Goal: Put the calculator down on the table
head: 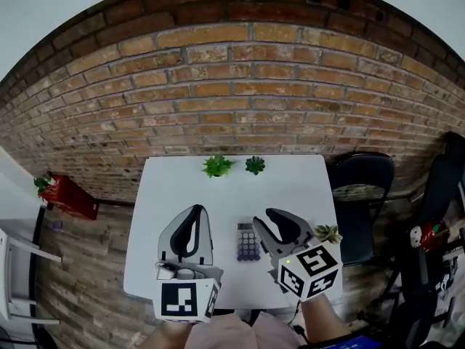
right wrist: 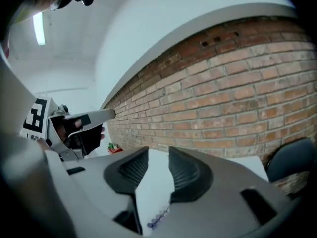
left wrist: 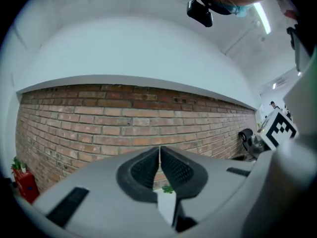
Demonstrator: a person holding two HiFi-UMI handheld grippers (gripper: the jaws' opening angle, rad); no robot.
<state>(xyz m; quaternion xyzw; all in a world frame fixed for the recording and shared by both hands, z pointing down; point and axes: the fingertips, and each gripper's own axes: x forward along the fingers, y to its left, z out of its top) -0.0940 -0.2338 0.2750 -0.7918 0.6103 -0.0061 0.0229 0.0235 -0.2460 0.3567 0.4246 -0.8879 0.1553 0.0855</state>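
Low in the centre of the head view, the calculator (head: 248, 241) lies flat on the white counter (head: 290, 180), between my two claws. My left claw (left wrist: 159, 151) is closed, its tips meeting with nothing between them. My right claw (right wrist: 158, 157) stands partly apart and empty, with the calculator's purple keys showing below the gap. Two small plants (head: 217, 166) sit at the counter's far edge.

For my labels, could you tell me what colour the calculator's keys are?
Purple, on the calculator; the head view shows it best.

plants (head: 218, 166) along far edge, calculator (head: 248, 241) centre
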